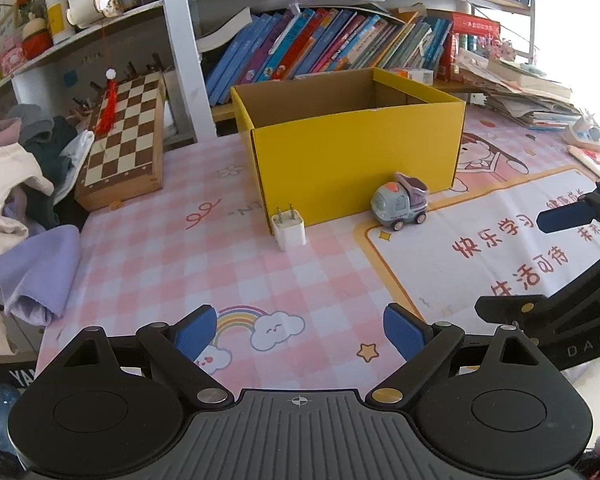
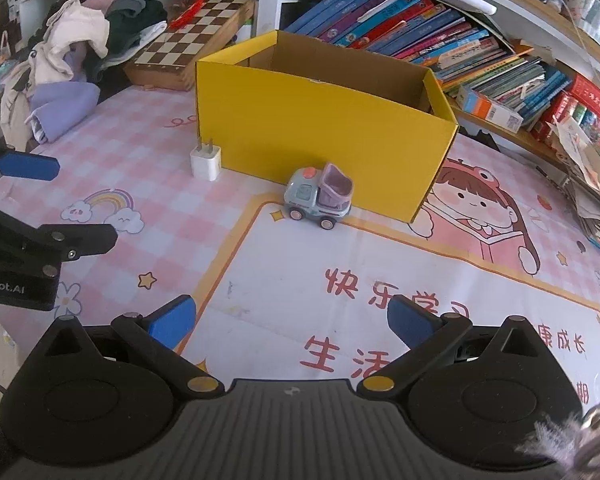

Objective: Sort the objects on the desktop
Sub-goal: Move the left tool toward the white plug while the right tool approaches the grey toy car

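A white plug charger [image 1: 288, 230] [image 2: 206, 163] stands prongs-up on the pink checked desk mat, close to the front wall of an open yellow cardboard box [image 1: 352, 160] [image 2: 320, 136]. A small grey and purple toy truck [image 1: 400, 202] [image 2: 319, 197] sits against the same wall, right of the charger. My left gripper [image 1: 300, 332] is open over the mat, well short of the charger, with nothing between its blue pads. My right gripper [image 2: 292, 320] is open too, above the white poster part of the mat, short of the truck. Each gripper shows at the edge of the other's view.
A folded chessboard [image 1: 124, 144] [image 2: 192, 52] lies left of the box. A heap of clothes [image 1: 20, 184] [image 2: 72, 52] covers the desk's left end. Books [image 1: 320, 44] [image 2: 440, 32] line the shelf behind the box, with stacked papers [image 1: 520, 92] at the right.
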`<control>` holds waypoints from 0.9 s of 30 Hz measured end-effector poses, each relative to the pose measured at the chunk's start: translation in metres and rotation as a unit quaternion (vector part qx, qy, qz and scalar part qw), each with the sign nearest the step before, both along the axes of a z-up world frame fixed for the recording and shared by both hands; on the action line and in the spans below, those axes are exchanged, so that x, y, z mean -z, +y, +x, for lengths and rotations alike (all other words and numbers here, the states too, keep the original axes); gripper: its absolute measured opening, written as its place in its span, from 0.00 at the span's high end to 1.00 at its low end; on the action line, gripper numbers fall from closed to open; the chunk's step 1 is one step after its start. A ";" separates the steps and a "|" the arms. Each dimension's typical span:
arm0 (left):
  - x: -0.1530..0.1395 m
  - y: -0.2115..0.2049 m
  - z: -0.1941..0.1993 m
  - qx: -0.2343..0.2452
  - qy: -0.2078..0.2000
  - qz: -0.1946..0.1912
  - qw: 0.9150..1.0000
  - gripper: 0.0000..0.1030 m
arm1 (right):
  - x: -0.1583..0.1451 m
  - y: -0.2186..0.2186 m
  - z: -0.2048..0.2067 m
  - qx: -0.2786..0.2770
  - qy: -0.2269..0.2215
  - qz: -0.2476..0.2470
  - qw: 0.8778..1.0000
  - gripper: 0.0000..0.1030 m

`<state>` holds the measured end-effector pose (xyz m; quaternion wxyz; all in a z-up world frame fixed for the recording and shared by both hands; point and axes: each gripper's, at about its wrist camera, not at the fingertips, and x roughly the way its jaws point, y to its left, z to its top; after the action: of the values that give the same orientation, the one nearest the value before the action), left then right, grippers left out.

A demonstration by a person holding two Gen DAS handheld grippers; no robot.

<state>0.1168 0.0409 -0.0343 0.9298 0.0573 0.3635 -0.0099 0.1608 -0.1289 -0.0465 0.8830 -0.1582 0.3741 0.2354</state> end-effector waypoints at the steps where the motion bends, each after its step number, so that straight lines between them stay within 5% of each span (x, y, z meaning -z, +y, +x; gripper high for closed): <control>1: 0.000 0.000 0.001 -0.001 0.000 -0.001 1.000 0.10 | 0.000 0.000 0.002 -0.001 0.001 0.000 1.000 0.00; 27: 0.010 0.003 0.037 -0.043 0.019 -0.001 0.999 0.10 | 0.010 0.008 0.060 -0.027 0.032 0.009 0.999 0.00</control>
<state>0.1537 0.0435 -0.0443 0.9224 0.0409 0.3831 0.0286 0.2206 -0.1213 -0.0567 0.8653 -0.1531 0.3953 0.2675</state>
